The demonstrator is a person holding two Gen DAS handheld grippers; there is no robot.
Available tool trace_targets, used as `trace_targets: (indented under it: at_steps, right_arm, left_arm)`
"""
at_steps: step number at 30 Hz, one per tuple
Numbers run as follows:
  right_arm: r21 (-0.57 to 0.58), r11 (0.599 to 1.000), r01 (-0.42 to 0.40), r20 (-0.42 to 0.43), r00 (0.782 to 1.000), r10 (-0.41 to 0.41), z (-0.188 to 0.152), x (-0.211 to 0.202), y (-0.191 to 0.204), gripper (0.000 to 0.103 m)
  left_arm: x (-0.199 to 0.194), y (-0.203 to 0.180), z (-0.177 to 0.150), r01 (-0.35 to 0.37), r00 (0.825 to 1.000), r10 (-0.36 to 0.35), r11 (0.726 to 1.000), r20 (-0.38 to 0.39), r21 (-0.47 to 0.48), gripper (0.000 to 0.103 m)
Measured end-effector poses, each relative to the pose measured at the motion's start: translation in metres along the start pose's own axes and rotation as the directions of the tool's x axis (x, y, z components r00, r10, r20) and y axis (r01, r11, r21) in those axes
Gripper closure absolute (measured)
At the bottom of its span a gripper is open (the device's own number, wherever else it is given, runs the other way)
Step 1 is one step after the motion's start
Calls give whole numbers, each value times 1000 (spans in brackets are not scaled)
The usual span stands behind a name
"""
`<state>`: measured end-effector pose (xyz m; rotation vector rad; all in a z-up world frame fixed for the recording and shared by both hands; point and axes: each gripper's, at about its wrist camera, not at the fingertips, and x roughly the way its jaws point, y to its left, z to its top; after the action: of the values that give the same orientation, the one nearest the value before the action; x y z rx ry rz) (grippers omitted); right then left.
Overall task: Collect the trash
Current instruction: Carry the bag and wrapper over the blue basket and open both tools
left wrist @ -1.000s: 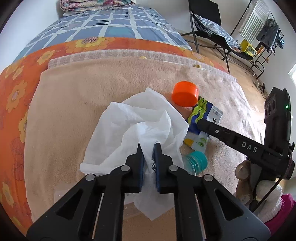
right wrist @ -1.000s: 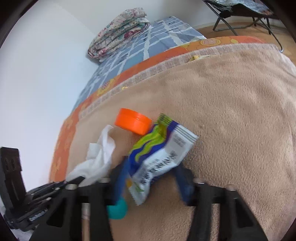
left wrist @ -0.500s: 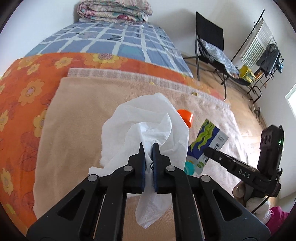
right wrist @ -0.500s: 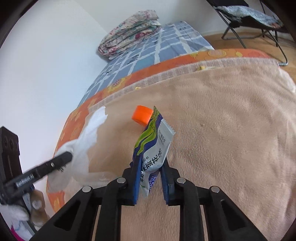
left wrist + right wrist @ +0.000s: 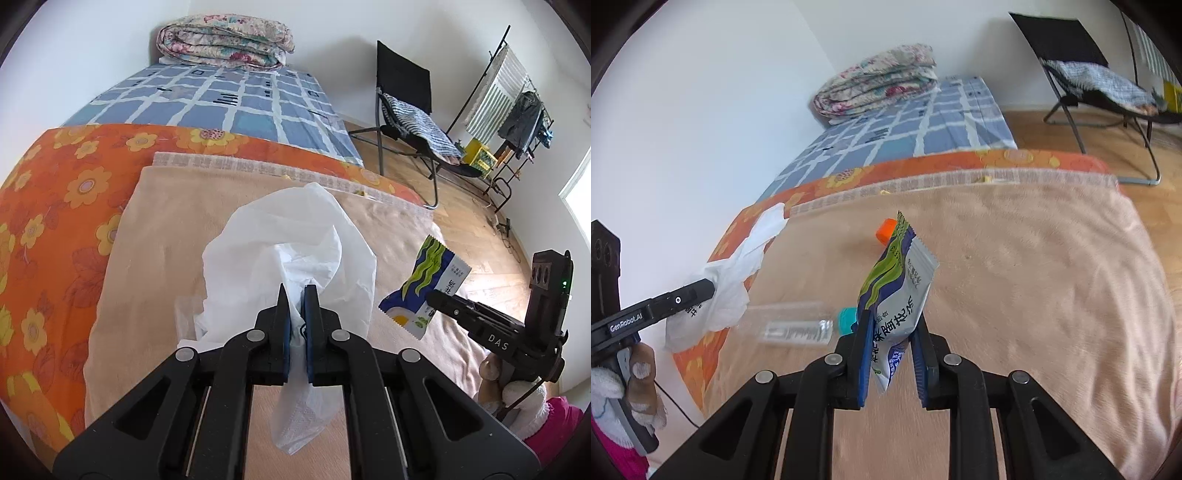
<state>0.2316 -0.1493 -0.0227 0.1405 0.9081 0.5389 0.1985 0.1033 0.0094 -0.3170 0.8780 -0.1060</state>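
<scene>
The tissue (image 5: 295, 251) hangs above the bed's blanket (image 5: 177, 236), pinched in the left hand-held gripper (image 5: 295, 295). The right hand-held gripper (image 5: 892, 325) pinches a wrapper (image 5: 897, 291) aloft; bottle (image 5: 798, 326) and orange cap (image 5: 886, 229) lie below.

two downward-angled wrist views, shared beige blanket (image 5: 177, 236)

The tan blanket (image 5: 1034, 280) lies broad and bare to the right, open for a pass; its left part carries an orange cap (image 5: 885, 229), a clear bottle (image 5: 792, 325) and its teal cap (image 5: 847, 318). A folded quilt (image 5: 225, 40) blocks the far end; a black chair (image 5: 410, 110) stands on the floor beside the bed.
</scene>
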Motion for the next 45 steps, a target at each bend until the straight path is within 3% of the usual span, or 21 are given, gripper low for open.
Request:
trace_targets:
  at_steps: [12,25,34,45]
  right_arm:
    - [-132,991,-10,11,1000,12,-38,-72,39,84]
    - [-241,966,-96,-9,995,97,-106,-130,64,84]
    - [-294,945,-145,-48,989,137,-158,-153,71,84]
    - [-344,927,-153,-161,982,102,-206,-134,77,84]
  left_arm:
    - [-64,-32,-52,38,999,-40,997,21,65,99]
    - [-103,-42,-131,96,995,-95,993,-7,66,99]
    - [-109,-35,-187,137,987,-134,990,-87,28,99]
    - [-112,-30,-250,148,965,-145,989,-219,-2,99]
